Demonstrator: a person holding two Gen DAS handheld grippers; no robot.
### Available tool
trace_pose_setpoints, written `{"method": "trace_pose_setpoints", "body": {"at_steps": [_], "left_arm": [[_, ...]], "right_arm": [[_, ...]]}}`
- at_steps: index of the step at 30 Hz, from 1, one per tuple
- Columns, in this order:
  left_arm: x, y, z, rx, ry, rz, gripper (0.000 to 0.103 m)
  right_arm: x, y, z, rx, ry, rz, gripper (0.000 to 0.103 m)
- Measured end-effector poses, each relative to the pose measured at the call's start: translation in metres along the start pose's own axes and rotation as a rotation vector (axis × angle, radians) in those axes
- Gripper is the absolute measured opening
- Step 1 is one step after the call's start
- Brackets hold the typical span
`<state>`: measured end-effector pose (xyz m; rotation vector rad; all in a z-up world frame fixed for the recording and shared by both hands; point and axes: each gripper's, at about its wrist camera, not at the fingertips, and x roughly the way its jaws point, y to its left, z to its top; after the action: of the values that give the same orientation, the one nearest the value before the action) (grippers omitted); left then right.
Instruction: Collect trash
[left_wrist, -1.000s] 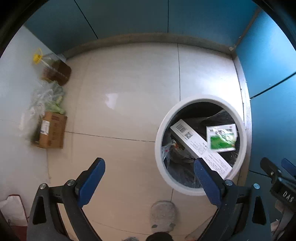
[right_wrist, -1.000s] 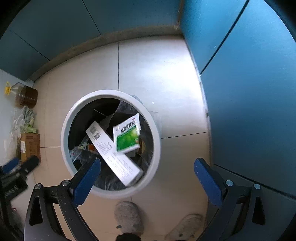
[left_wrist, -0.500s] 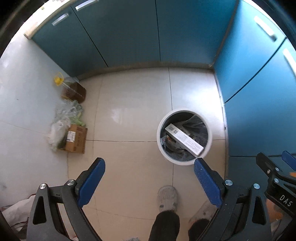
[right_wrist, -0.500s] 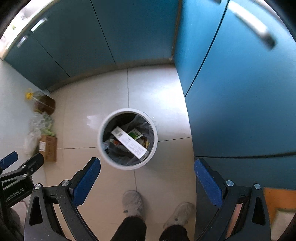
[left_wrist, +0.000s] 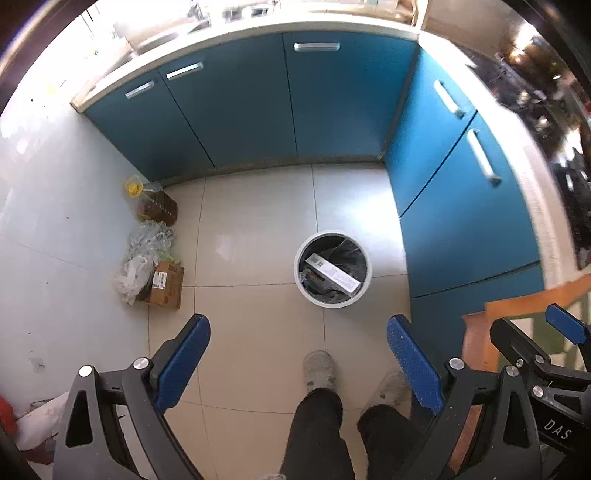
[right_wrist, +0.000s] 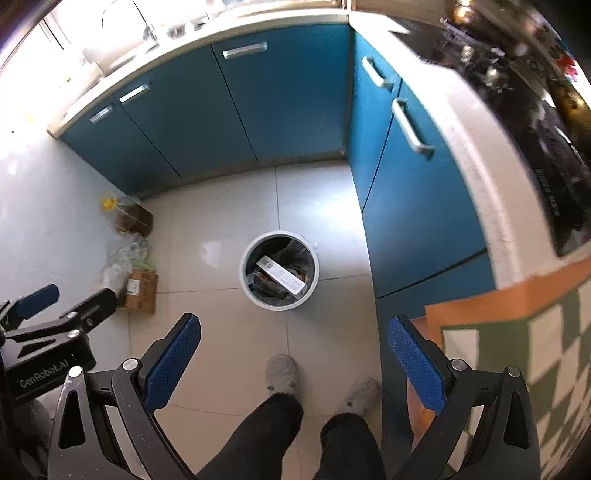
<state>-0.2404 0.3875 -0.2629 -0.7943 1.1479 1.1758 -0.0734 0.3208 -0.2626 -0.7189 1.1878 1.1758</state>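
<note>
A round white trash bin (left_wrist: 300, 284) with a dark liner stands on the tiled floor far below, also in the right wrist view (right_wrist: 243, 284). A long white box (left_wrist: 334, 273) lies across the trash inside it (right_wrist: 281, 275). My left gripper (left_wrist: 298, 360) is open and empty, high above the floor. My right gripper (right_wrist: 294, 360) is open and empty at the same height. Each gripper shows in the other's view, the right one (left_wrist: 535, 350) at the right edge, the left one (right_wrist: 55, 314) at the left edge.
Blue cabinets (left_wrist: 251, 107) line the back and right under a pale counter. An oil bottle (left_wrist: 155, 203), plastic bags (left_wrist: 144, 251) and a cardboard box (left_wrist: 164, 286) sit by the left wall. The person's legs and grey slippers (left_wrist: 319, 369) are below. A checkered table (right_wrist: 535, 350) is at right.
Both grippers have risen well away from the bin, which now looks small. The green packet that was falling one second ago is out of sight in the bin.
</note>
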Motion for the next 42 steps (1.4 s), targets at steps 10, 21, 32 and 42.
{"method": "trace_pose_setpoints", "body": {"at_steps": [10, 21, 32, 42], "left_arm": [[-0.077, -0.054, 0.002, 0.066, -0.106, 0.040, 0.098], [-0.105, -0.322, 0.002, 0.473, -0.175, -0.074, 0.098], [-0.061, -0.626, -0.071, 0.946, -0.025, -0.244, 0.098], [-0.019, -0.735, -0.125, 1.201, 0.109, -0.320, 0.078]], "right_arm": [[-0.095, -0.073, -0.008, 0.186, -0.139, 0.122, 0.102], [-0.161, -0.361, -0.108, 0.791, -0.285, -0.072, 0.102], [-0.142, -0.641, -0.285, 1.427, -0.245, -0.257, 0.102], [-0.122, -0.672, -0.275, 1.397, -0.249, -0.314, 0.072]]}}
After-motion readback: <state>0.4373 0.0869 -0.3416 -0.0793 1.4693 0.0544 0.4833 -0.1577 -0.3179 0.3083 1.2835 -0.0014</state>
